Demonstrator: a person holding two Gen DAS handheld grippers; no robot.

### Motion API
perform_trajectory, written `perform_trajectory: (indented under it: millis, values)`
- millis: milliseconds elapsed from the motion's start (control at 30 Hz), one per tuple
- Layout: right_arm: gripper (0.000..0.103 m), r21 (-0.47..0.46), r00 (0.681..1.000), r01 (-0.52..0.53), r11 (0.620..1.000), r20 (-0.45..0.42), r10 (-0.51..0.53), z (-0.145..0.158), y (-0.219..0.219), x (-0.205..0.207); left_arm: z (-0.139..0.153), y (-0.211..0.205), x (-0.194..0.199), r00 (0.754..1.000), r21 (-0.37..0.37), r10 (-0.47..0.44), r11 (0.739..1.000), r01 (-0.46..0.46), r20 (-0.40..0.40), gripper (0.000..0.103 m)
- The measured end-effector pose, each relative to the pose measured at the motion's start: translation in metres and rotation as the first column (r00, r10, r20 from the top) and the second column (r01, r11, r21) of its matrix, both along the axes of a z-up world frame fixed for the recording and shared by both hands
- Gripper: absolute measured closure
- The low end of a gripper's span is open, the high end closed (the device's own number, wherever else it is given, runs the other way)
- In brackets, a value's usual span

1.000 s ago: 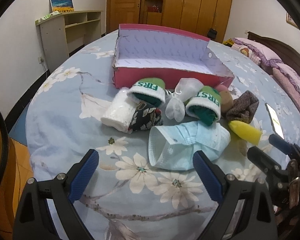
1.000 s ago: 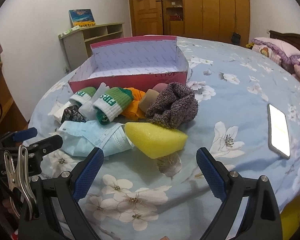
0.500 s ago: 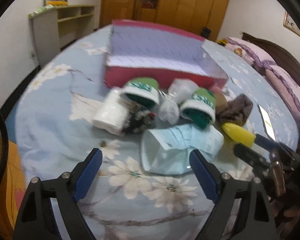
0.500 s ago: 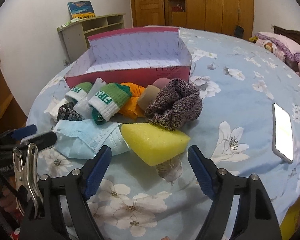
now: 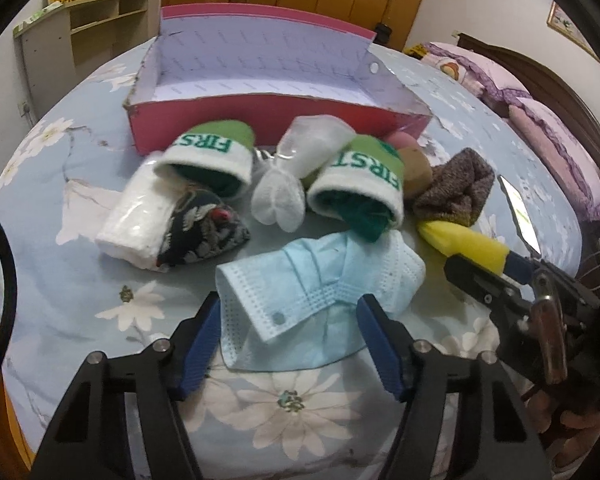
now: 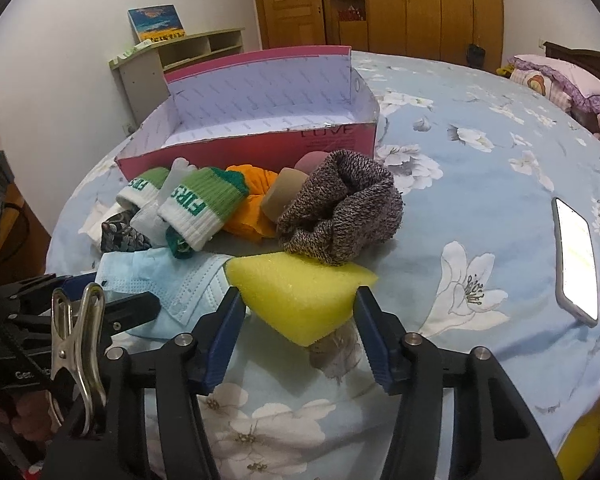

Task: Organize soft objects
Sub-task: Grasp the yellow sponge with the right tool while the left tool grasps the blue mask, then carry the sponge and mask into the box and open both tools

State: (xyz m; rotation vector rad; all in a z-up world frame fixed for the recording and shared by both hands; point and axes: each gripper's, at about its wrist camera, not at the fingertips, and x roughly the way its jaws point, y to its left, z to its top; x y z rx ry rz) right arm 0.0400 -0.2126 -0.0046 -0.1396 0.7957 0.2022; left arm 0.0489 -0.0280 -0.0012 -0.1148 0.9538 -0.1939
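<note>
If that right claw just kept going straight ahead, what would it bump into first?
Most likely the yellow foam wedge sponge, already between the open right claw fingers; behind it sits the brown knitted sock bundle.

Green letters "FIRST" ran across the white ribbed cuff of each green-and-white rolled sock point(image 5: 216, 152) point(image 5: 364, 176), while faint "LOVE" lettering showed on the near pink wall of the open cardboard box point(image 6: 327, 136)
</note>
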Motion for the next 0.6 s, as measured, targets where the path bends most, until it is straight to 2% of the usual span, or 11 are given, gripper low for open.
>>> perform_trajectory:
  millis: [67, 133, 200, 233, 333, 467, 600]
  values:
    - [0.048, 0.008, 1.000, 0.001, 1.000, 0.002, -0.001, 0.001, -0.001, -0.002, 0.001, -0.003, 0.000, 1.000, -0.007, -0.018, 1.000, 0.018, 0.004, 0.048]
    - [0.048, 0.018, 1.000, 0.000, 1.000, 0.006, 0.000, 0.003, -0.001, -0.003, 0.002, -0.006, -0.001, 0.999, -0.006, -0.030, 1.000, 0.030, 0.011, 0.067]
    - [0.049, 0.023, 1.000, -0.008, 1.000, 0.010, 0.008, 0.006, -0.001, -0.006, 0.004, -0.005, -0.003, 0.999, 0.000, -0.033, 0.999, 0.033, 0.020, 0.074]
    - [0.049, 0.025, 1.000, -0.014, 1.000, 0.012, 0.014, 0.007, 0.000, -0.008, 0.005, -0.004, -0.004, 0.999, -0.003, -0.031, 1.000, 0.031, 0.026, 0.081]
    - [0.049, 0.017, 0.999, -0.030, 0.999, 0.022, 0.030, 0.012, 0.004, -0.014, 0.010, 0.005, -0.009, 0.999, -0.037, -0.021, 0.999, 0.022, 0.037, 0.091]
    - [0.049, 0.014, 0.998, -0.047, 0.999, 0.040, 0.046, 0.021, 0.007, -0.022, 0.016, 0.011, -0.014, 0.999, -0.071, -0.017, 0.997, 0.020, 0.048, 0.095]
    - [0.049, 0.016, 0.996, -0.062, 0.998, 0.064, 0.061, 0.031, 0.010, -0.030, 0.030, 0.011, -0.026, 0.994, -0.057, -0.021, 0.998, 0.028, 0.108, 0.097]
